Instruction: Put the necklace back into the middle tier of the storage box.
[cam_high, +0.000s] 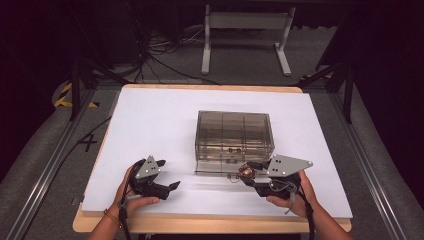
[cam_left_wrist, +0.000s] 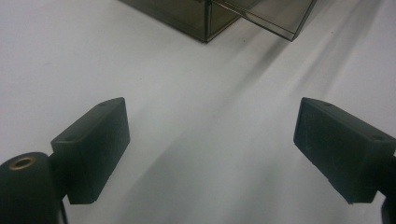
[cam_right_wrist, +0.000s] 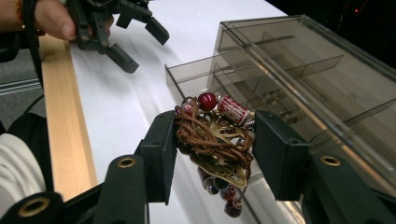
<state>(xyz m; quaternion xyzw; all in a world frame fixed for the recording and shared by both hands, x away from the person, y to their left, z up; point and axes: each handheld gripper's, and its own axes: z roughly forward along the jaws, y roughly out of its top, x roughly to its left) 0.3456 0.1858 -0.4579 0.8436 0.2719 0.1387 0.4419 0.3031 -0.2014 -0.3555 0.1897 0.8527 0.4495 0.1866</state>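
A smoky clear plastic organizer box (cam_high: 234, 142) stands mid-table, its lowest drawer (cam_right_wrist: 196, 79) pulled out toward me. My right gripper (cam_high: 248, 176) (cam_right_wrist: 212, 147) is shut on a bundle of jewelry (cam_right_wrist: 212, 140): brown cord wound around a brass leaf pendant, with red beads. It holds the jewelry (cam_high: 246, 172) at the front right corner of the open drawer. My left gripper (cam_high: 167, 175) (cam_left_wrist: 210, 154) rests on the white mat to the left of the box, its jaws wide open with nothing between them. The same left gripper (cam_right_wrist: 126, 32) appears far off in the right gripper view.
A white mat (cam_high: 150, 125) covers the wooden table (cam_high: 200, 225). The box's corner (cam_left_wrist: 205, 25) and drawer lie beyond the left jaws. Dividers split the box (cam_right_wrist: 299, 70) into compartments. A table frame (cam_high: 245, 37) and cables stand on the floor behind.
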